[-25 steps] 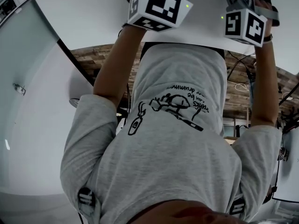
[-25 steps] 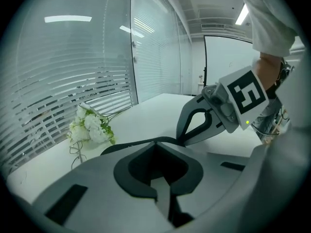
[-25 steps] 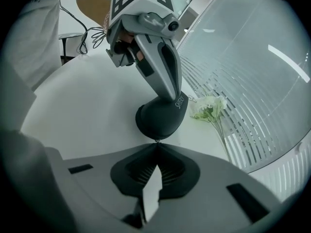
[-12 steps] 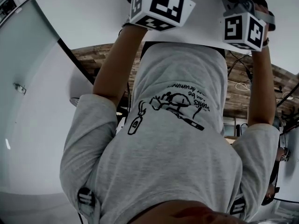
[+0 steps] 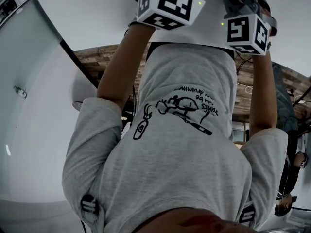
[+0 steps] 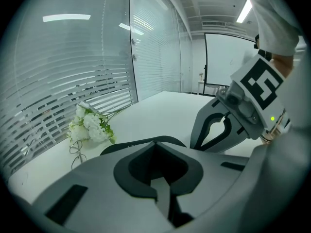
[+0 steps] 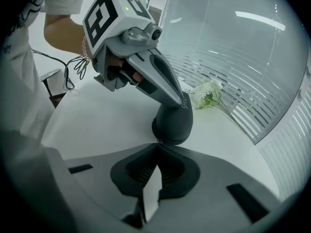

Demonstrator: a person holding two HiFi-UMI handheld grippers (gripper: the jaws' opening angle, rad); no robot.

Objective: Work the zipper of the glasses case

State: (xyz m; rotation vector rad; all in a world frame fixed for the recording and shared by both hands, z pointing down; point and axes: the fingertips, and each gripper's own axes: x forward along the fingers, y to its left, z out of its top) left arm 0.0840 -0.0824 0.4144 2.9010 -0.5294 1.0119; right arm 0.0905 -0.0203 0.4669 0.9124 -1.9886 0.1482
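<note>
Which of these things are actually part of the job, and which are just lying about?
Part of the job:
glasses case
zipper pull
left hand-held gripper, clamped on the case
right hand-held gripper, pinching the pull

Lying about:
bunch of white flowers
cables

Two grippers (image 6: 155,143) (image 7: 158,143), one glasses case (image 7: 173,123) — one bouquet (image 7: 208,93).

The left claw (image 6: 156,147) is clamped on the glasses case (image 7: 173,124) and slants downward. Just to its right, the right claw (image 7: 157,145) has its jaws pressed together, tips touching the case's near edge. The left forearm (image 5: 116,67) and right forearm (image 5: 260,91) both reach forward.
</note>
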